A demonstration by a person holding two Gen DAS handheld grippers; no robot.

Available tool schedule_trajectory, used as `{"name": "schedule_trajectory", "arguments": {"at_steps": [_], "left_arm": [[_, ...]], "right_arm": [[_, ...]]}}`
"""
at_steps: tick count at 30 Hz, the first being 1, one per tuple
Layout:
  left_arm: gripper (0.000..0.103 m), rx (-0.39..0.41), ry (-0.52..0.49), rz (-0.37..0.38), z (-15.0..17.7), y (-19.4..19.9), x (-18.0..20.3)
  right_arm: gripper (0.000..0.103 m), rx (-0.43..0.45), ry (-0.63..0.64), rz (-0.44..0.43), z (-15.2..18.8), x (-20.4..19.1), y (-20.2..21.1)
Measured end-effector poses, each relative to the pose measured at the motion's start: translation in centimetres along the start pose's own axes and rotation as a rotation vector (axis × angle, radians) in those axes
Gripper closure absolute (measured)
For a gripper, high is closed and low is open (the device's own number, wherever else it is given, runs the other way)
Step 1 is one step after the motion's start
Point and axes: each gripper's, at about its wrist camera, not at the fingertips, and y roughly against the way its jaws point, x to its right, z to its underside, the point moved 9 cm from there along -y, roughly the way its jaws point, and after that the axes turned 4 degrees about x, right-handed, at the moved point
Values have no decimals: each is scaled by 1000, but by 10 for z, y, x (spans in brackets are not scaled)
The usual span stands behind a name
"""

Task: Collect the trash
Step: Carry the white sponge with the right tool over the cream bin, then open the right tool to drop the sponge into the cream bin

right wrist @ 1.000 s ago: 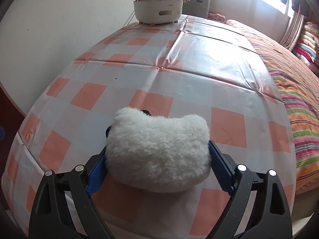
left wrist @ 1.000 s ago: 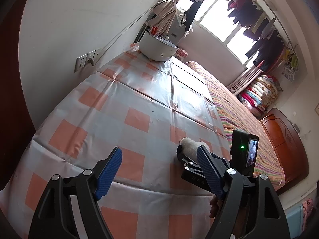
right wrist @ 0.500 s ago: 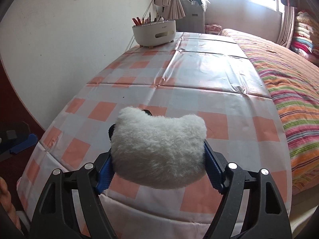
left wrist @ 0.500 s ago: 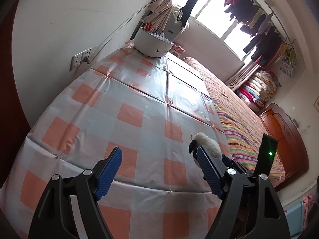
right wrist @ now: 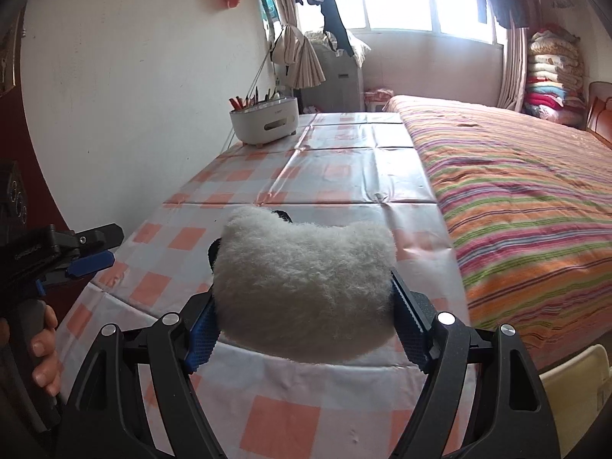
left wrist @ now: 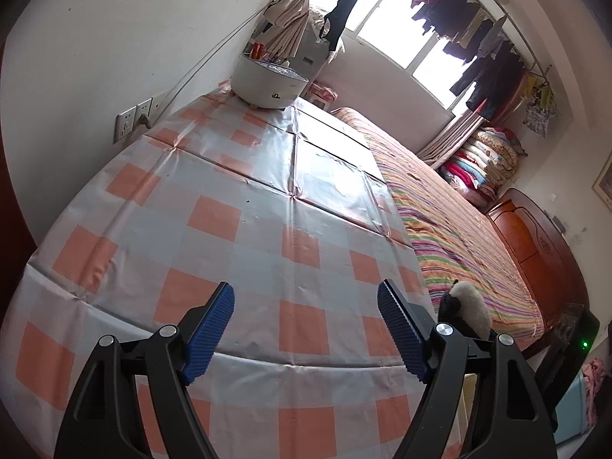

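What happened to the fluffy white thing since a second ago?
The right gripper has pulled the fluffy white thing back from over the table toward its near edge, higher up. It stays clamped on it. The left gripper stays open and empty, and the white caddy hasn't moved.

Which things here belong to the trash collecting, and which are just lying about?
Job in hand:
- fluffy white item, clamped in the right gripper
- left gripper, open and holding nothing

Just lying about:
- white desk organizer holding pens, at the table's far end
- checked tablecloth
- striped bedspread
- folded quilts
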Motion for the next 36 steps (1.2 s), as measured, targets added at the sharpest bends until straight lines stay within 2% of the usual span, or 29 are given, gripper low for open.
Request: {"name": "schedule_trajectory", "arguments": {"at_steps": [6, 15, 21, 25, 30, 36], "left_arm": [[28, 12, -79, 13, 10, -5, 28], [28, -26, -118, 45, 29, -21, 56], [28, -56, -156, 71, 46, -30, 82], [28, -95, -181, 118, 65, -35, 109], [28, -174, -202, 195, 97, -39, 147], [28, -270, -269, 274, 144, -39, 192]], "right_arm": [[28, 89, -29, 72, 7, 53, 58], [28, 146, -122, 173, 37, 134, 114], [28, 149, -150, 204, 50, 154, 122], [28, 146, -154, 218, 53, 156, 119], [27, 131, -192, 275, 67, 183, 126], [27, 110, -244, 303, 82, 209, 128]]}}
